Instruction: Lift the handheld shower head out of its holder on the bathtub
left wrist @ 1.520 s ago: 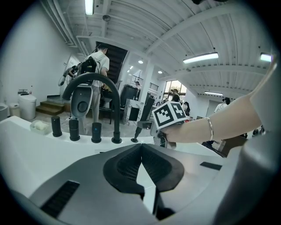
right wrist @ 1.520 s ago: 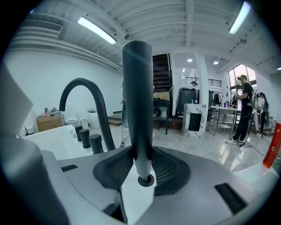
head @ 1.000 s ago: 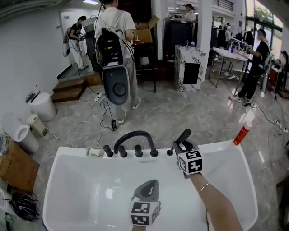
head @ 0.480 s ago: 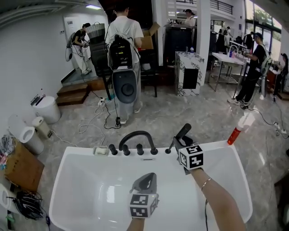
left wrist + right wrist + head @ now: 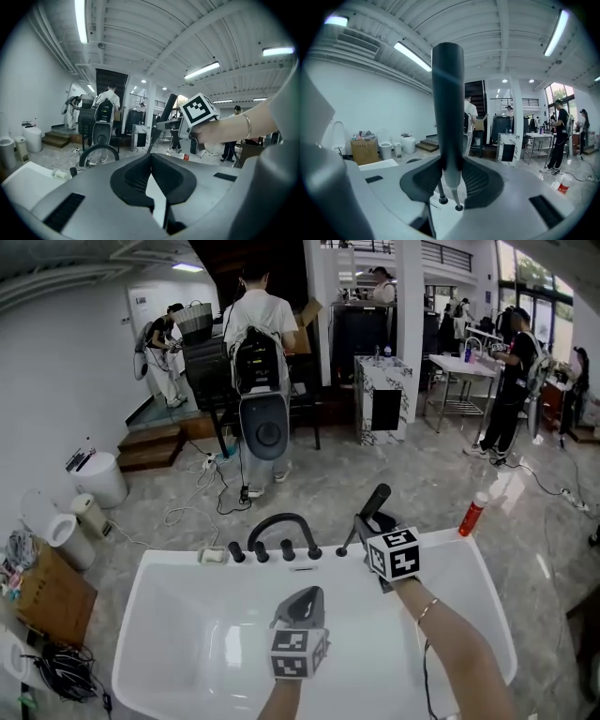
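One wide white bathtub (image 5: 169, 634) fills the lower half of our head view, with a grey stone floor (image 5: 394, 474) beyond it. On the tub's far rim stands a black arched faucet (image 5: 279, 523), flanked by small black knobs (image 5: 236, 552). Just right of the faucet, the black handheld shower head (image 5: 377, 501) rises tilted above the rim. Our right tongs (image 5: 373, 523) are clamped on its handle. The right gripper view shows the handle upright between both pads, with its narrow lower end showing below them. Our left tongs (image 5: 302, 601) hover over the tub's basin, closed together with nothing between them, apart from the shower head.
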Action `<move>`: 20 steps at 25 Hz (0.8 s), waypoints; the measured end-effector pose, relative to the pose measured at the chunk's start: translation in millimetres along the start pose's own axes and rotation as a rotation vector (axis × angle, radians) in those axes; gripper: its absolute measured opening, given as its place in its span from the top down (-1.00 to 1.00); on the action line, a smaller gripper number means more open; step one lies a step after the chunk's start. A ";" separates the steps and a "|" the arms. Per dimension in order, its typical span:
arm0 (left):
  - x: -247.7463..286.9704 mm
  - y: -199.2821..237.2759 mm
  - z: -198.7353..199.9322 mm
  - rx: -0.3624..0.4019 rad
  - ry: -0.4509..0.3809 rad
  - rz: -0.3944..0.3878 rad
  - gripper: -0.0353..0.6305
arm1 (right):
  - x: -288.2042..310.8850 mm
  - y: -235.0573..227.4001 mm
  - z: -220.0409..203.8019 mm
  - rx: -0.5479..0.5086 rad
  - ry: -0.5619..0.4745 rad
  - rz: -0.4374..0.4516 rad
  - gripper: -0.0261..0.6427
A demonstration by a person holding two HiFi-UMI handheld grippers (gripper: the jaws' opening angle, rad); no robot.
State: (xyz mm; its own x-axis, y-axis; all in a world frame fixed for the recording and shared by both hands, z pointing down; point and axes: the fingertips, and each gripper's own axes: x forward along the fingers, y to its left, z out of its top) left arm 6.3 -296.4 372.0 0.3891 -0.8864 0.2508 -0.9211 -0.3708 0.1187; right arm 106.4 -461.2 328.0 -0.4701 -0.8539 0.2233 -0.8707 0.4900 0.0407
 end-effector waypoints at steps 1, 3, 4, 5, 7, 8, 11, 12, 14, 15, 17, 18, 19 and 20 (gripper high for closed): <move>-2.8 -2.2 4.1 0.009 -0.007 -0.001 0.83 | -5.2 1.7 3.3 0.001 -0.003 0.001 0.52; -8.1 -5.0 11.7 0.027 -0.025 -0.003 0.83 | -14.8 4.5 9.6 0.004 -0.012 -0.001 0.52; -10.9 -6.2 14.7 0.034 -0.030 -0.002 0.83 | -19.6 5.6 12.2 0.010 -0.016 -0.002 0.52; -14.2 -7.3 17.3 0.040 -0.032 -0.001 0.83 | -24.2 6.9 14.3 0.018 -0.019 -0.004 0.52; -21.4 -9.6 22.3 0.048 -0.032 0.000 0.83 | -33.4 9.9 17.4 0.035 -0.020 -0.008 0.52; -25.2 -10.9 25.0 0.051 -0.034 0.001 0.83 | -37.8 11.2 19.2 0.041 -0.019 -0.009 0.52; -37.9 -14.3 32.7 0.051 -0.039 0.003 0.83 | -50.8 13.8 26.5 0.052 -0.020 -0.012 0.52; -42.6 -15.6 34.6 0.049 -0.036 0.003 0.83 | -55.0 14.7 29.0 0.055 -0.020 -0.013 0.52; -52.0 -18.6 35.5 0.052 -0.025 0.000 0.83 | -62.6 17.9 31.6 0.051 -0.018 -0.013 0.52; -55.6 -19.4 34.9 0.056 -0.025 0.000 0.83 | -66.0 19.9 31.4 0.045 -0.016 -0.013 0.52; -60.0 -19.0 33.4 0.065 -0.034 0.004 0.83 | -71.6 24.0 30.7 0.033 -0.013 -0.011 0.52; -62.0 -18.9 33.4 0.068 -0.034 0.004 0.83 | -73.7 26.1 31.5 0.028 -0.013 -0.010 0.52; -63.7 -18.8 34.2 0.070 -0.033 0.002 0.83 | -75.3 28.2 33.4 0.024 -0.014 -0.009 0.52; -64.9 -18.3 36.0 0.072 -0.036 0.002 0.83 | -76.4 30.1 36.4 0.019 -0.016 -0.008 0.52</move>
State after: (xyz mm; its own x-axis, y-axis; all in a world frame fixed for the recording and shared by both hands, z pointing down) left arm -2.5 -242.1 319.0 0.3874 -0.8961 0.2165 -0.9210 -0.3864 0.0488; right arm 110.8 -387.6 276.7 -0.4652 -0.8606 0.2073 -0.8771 0.4798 0.0236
